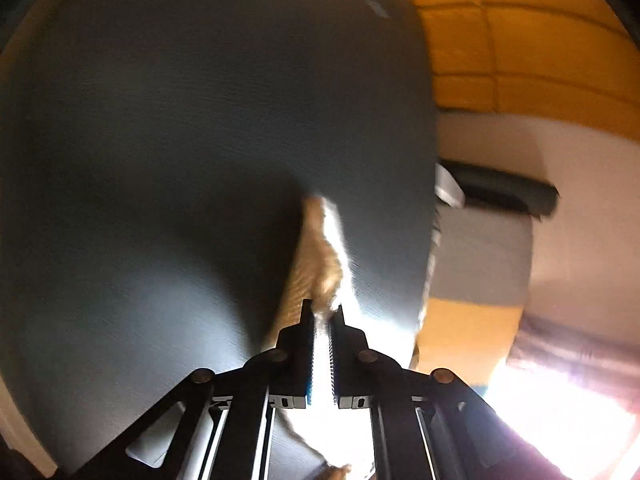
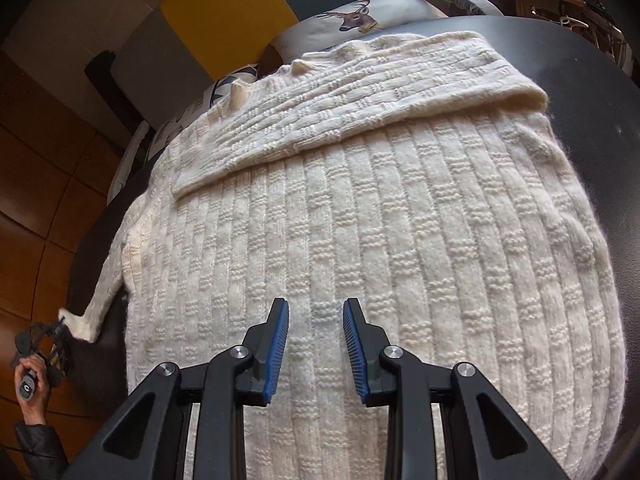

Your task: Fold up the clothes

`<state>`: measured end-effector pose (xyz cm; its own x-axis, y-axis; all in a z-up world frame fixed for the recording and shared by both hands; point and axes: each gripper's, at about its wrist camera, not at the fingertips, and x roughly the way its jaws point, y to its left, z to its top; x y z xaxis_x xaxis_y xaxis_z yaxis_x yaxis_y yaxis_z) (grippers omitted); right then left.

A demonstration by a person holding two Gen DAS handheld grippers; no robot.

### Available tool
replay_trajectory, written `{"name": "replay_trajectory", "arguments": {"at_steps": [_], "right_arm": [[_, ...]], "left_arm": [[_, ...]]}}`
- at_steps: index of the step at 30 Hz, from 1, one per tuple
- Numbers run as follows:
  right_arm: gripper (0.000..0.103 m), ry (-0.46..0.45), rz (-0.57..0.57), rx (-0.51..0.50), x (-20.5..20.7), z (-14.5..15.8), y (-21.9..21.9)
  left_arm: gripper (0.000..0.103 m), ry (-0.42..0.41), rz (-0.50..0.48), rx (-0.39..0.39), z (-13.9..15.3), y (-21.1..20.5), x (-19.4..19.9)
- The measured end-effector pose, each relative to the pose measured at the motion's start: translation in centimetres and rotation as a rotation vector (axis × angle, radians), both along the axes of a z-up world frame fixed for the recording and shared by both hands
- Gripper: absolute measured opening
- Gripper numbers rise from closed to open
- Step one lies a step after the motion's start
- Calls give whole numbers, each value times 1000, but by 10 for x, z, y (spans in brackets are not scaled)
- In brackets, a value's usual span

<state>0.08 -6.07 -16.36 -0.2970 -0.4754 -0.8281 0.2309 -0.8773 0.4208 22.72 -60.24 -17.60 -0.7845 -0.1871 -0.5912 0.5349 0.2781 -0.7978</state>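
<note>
Right wrist view: cream knit sweater lies flat on the dark worktop, one sleeve folded across at 12 o'clock; right hand-held gripper hovers partly open, empty. Left hand-held gripper pinches a sweater edge.

The sweater is spread across the table, one sleeve laid over its far part. A cushion is seen behind it. At the table's left edge, another sleeve's end hangs.
</note>
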Motion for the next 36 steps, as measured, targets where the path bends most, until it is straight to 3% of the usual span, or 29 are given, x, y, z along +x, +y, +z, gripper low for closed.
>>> {"name": "replay_trajectory", "arguments": {"at_steps": [5,13,17,22,25,29,33,36], "right_arm": [[28,7,-7,-13,0,2,8],[28,2,-27,-21,-9,-3,34],[28,-8,-48,-24,-15,-8,48],[27,-16,-49,-36,-20,-11,59],[27,-3,-32,-25,-23,-8,58],[28,16,-22,-35,-31,-2,56],[28,22,-17,-179,-46,9,54],[28,28,-24,-343,-65,17,49]], "left_arm": [[6,44,-175,-112,48,27,-78],[6,92,-513,-245,111,116,-239],[6,99,-668,-282,122,162,-310],[6,68,-856,-306,112,235,-386],[6,32,-969,-314,90,277,-412],[6,-8,-1090,-315,72,328,-395],[8,-6,-1225,-279,38,350,-395],[12,-14,-1278,-257,29,353,-389]]}}
